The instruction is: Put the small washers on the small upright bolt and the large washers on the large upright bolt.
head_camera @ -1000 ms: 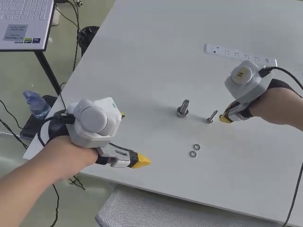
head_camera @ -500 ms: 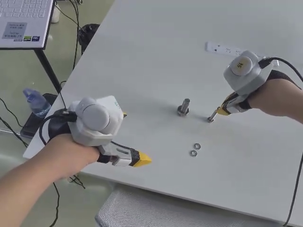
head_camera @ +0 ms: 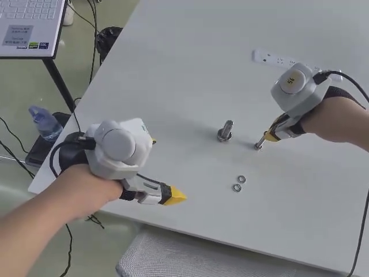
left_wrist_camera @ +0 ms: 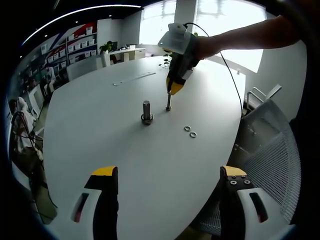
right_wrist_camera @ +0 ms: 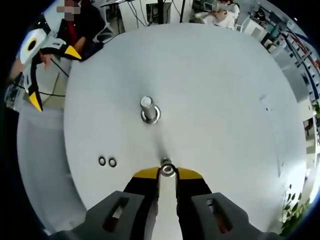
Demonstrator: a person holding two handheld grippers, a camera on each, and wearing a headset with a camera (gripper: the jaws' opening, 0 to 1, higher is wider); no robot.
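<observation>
A wide white table [head_camera: 190,69] bears a white power strip [head_camera: 272,58] lying flat towards its far right side. Off the table's left edge, at the far left, an open laptop [head_camera: 29,26] sits on a black stand [head_camera: 57,86], with loose black cables [head_camera: 86,23] trailing over the floor beside it. Nearer on that side, a clear water bottle [head_camera: 45,122] rests by a dark box [head_camera: 37,151], and a grey mesh chair [head_camera: 173,257] stands against the table's near edge.
</observation>
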